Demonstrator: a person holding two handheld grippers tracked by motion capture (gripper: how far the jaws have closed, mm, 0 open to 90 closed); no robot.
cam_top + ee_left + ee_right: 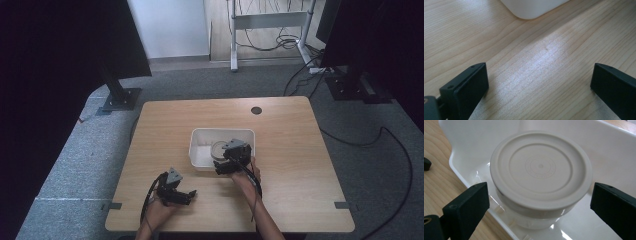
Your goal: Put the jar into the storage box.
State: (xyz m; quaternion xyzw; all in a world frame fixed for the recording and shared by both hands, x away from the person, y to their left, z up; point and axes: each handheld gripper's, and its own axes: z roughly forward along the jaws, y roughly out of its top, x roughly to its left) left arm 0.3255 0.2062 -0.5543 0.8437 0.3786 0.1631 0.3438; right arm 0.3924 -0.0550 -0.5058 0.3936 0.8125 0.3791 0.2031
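Observation:
A white rectangular bin (200, 150) stands in the middle of the wooden table (290, 150). Inside it sits a round container with a cream lid (541, 170), also seen from above as the lidded container (218, 148). My right gripper (539, 205) hovers over the bin's near edge, open, its jaws on either side of the container without touching it. My left gripper (189, 195) rests low over the table near the front left, open, with bare wood between its jaws (539, 82). A corner of the bin (531, 8) lies ahead of it.
A round cable hole (256, 110) is in the table's far edge. Black stands (120, 97) and loose cables (380, 135) are on the grey carpet around the table. A white desk frame (270, 20) stands at the back.

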